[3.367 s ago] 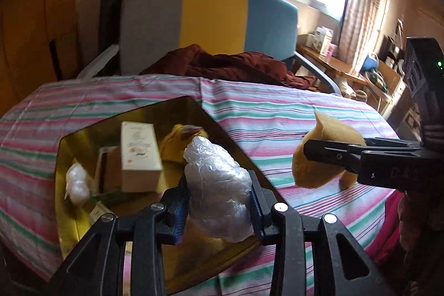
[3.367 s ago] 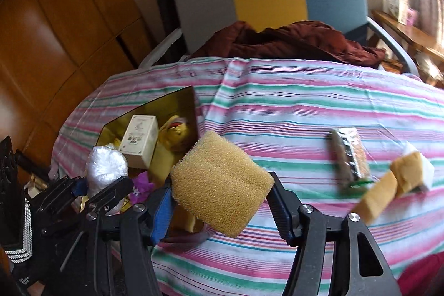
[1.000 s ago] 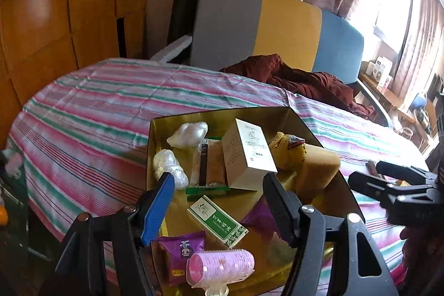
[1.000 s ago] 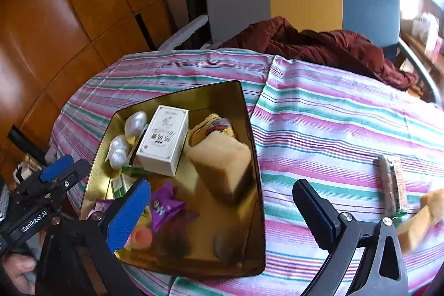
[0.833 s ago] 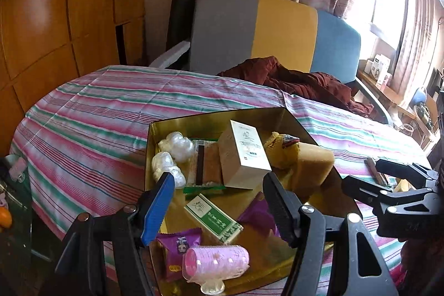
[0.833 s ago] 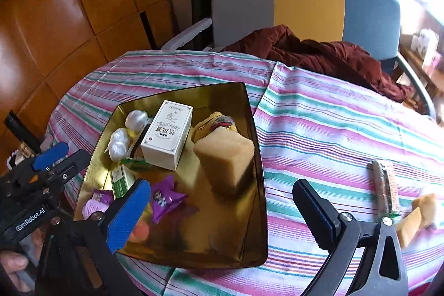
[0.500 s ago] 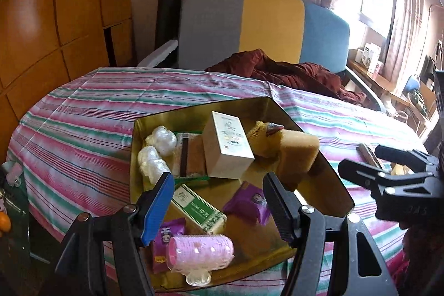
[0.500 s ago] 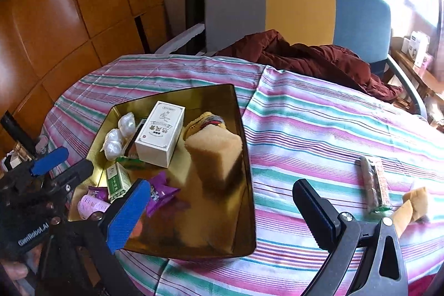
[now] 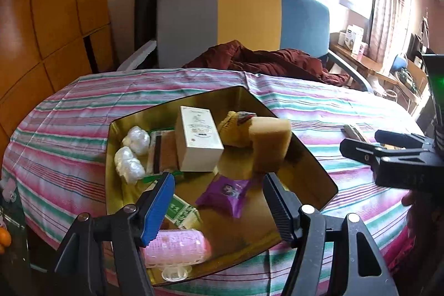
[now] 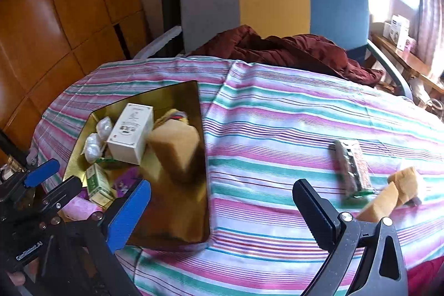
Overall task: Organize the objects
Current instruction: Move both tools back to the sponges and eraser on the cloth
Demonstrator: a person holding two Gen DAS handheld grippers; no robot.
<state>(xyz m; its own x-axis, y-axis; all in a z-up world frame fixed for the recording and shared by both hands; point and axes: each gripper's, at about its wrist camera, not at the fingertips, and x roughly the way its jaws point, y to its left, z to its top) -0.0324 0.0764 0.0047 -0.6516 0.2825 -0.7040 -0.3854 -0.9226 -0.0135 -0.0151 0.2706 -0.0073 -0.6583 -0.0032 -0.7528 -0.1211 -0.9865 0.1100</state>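
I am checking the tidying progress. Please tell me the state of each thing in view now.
Gold metal tray: on the striped tablecloth, partly filled.
Yellow sponge block: inside the tray.
White cardboard box: inside the tray, lying down.
Clear-wrapped snack bar: outside the tray, on the cloth.
Tan sponge piece: outside the tray, beside the bar.
Left gripper: open, empty.
Right gripper: open, empty.

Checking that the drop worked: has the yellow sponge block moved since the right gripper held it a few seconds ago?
Yes. The yellow sponge block now sits inside the gold tray, beside the white box; the right gripper is open and empty.
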